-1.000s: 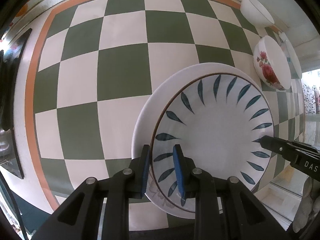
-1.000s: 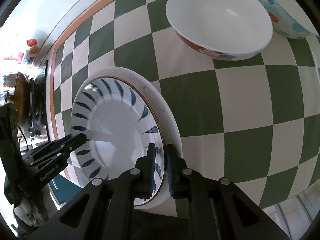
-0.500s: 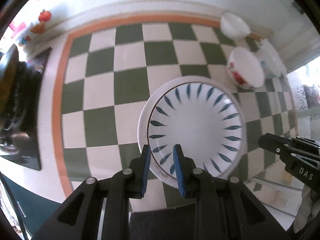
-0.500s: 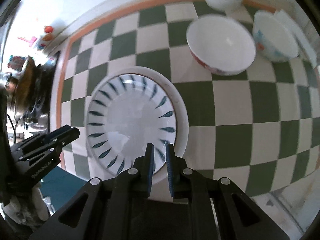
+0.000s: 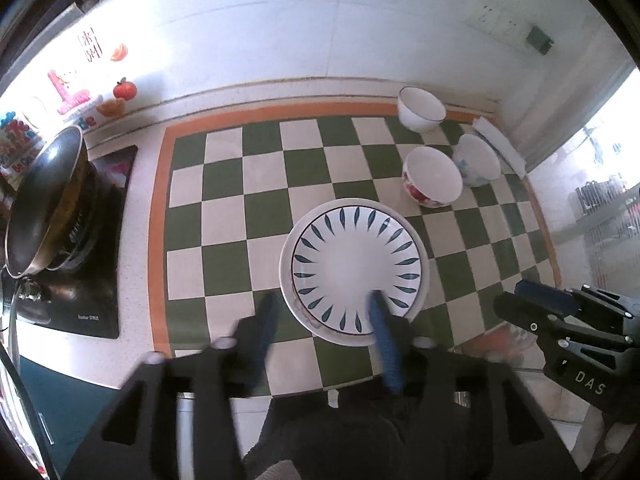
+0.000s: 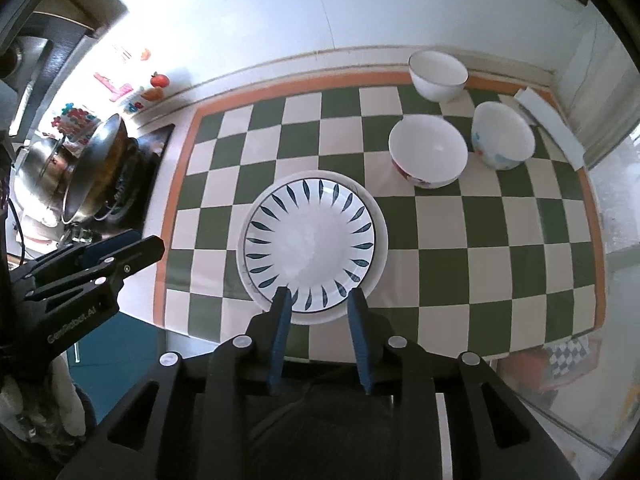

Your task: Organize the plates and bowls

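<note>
1. My left claw [image 5: 324,320] hangs above the near edge of the table [image 5: 224,216], which is covered by a green-and-cream checkered cloth with an orange border. Its blue-padded jaws are spreading apart, with nothing pinched between them.
2. My right claw [image 6: 318,316] points down at the same spot. Its jaws are also opening and hold nothing.
3. The white round plate with dark blue leaf marks around its rim [image 5: 356,268] lies flat on top of a slightly larger plain white plate [image 5: 285,268], both near the front edge of the table and clear of my pads.
4. Farther back and to the right stand three bowls, all upright. A white bowl with red flowers on its outside [image 6: 428,156] is nearest the plates. A white bowl with blue and red flower prints [image 6: 502,136] stands just beside it. A plain white bowl with a thin dark rim [image 6: 438,74] sits on the orange border at the back.
5. To the left of the cloth, a steel wok [image 5: 44,200] sits tilted on a black stove [image 5: 80,304].
</note>
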### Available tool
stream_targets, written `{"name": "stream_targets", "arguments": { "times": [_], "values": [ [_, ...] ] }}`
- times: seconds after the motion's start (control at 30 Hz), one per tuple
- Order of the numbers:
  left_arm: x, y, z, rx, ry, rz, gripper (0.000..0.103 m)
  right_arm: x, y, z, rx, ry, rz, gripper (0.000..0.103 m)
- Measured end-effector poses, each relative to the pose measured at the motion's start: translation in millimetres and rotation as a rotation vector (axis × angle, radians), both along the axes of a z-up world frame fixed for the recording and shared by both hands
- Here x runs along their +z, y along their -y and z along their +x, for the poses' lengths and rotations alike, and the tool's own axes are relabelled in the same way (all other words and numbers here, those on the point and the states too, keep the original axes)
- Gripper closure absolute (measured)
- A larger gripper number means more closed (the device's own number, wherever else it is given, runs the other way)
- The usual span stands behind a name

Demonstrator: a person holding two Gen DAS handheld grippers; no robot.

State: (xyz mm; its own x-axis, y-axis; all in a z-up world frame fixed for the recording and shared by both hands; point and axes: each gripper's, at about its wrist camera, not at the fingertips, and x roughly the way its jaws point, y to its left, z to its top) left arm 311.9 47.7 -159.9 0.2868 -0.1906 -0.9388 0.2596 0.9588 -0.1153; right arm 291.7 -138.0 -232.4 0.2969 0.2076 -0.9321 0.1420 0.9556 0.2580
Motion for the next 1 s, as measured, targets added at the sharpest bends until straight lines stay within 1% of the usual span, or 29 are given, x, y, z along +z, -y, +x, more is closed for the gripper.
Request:
{"name": "stream_targets", "arguments": {
  "times": [0.07,0.1,0.13,0.17,0.2,0.23,0.27,0.37,0.57,0.67,0.83,1.0],
  "values": [
    [4.4,-1.8,-4.9,-0.008,0.003,-0.012,0.023,7.6,-1.0,-6.7,-0.012,0.015,0.004,0.055],
    [7.4,-3.4,-8.1,-0.008,0.012,-0.016,0.023,12.2,-1.0,-9.9,-0.020,0.025,0.007,0.052],
    [8.9,-4.0,-10.1,-0.011,0.018,-0.017,0.022,17.2,-1.1,-13.3,-0.028,0.035,0.011,0.046],
    [11.0,-4.5,-12.7,-0.016,0.025,-0.013,0.020,21.7,-1.9,-16.2,-0.031,0.045,0.011,0.041],
    [13.3,-5.4,-14.7,-0.017,0.031,-0.009,0.016,25.3,-2.7,-18.4,-0.036,0.053,0.008,0.037],
    [14.8,-5.9,-16.5,-0.021,0.040,-0.008,0.014,29.1,-4.5,-20.5,-0.041,0.061,-0.001,0.030],
    [16.4,-6.9,-18.7,-0.023,0.044,-0.010,0.013,31.9,-6.2,-22.4,-0.043,0.066,-0.006,0.025],
    [19.4,-9.9,-23.8,-0.024,0.053,-0.021,0.006,36.2,-11.2,-27.0,-0.054,0.062,-0.020,0.021],
    [18.2,-13.3,-26.0,-0.017,0.049,-0.026,0.005,33.5,-11.5,-33.5,-0.070,0.051,-0.022,0.018],
    [14.4,-11.1,-23.1,-0.004,0.035,-0.026,0.005,28.3,-3.6,-33.6,-0.090,0.047,0.012,0.017],
    [6.9,5.3,-5.8,0.003,0.051,0.009,0.005,11.6,25.7,-21.9,-0.140,0.038,0.060,0.017],
    [-3.4,35.3,33.8,0.031,0.076,0.004,0.005,-5.6,68.3,5.3,-0.189,0.040,0.093,0.017]
  ]
}}
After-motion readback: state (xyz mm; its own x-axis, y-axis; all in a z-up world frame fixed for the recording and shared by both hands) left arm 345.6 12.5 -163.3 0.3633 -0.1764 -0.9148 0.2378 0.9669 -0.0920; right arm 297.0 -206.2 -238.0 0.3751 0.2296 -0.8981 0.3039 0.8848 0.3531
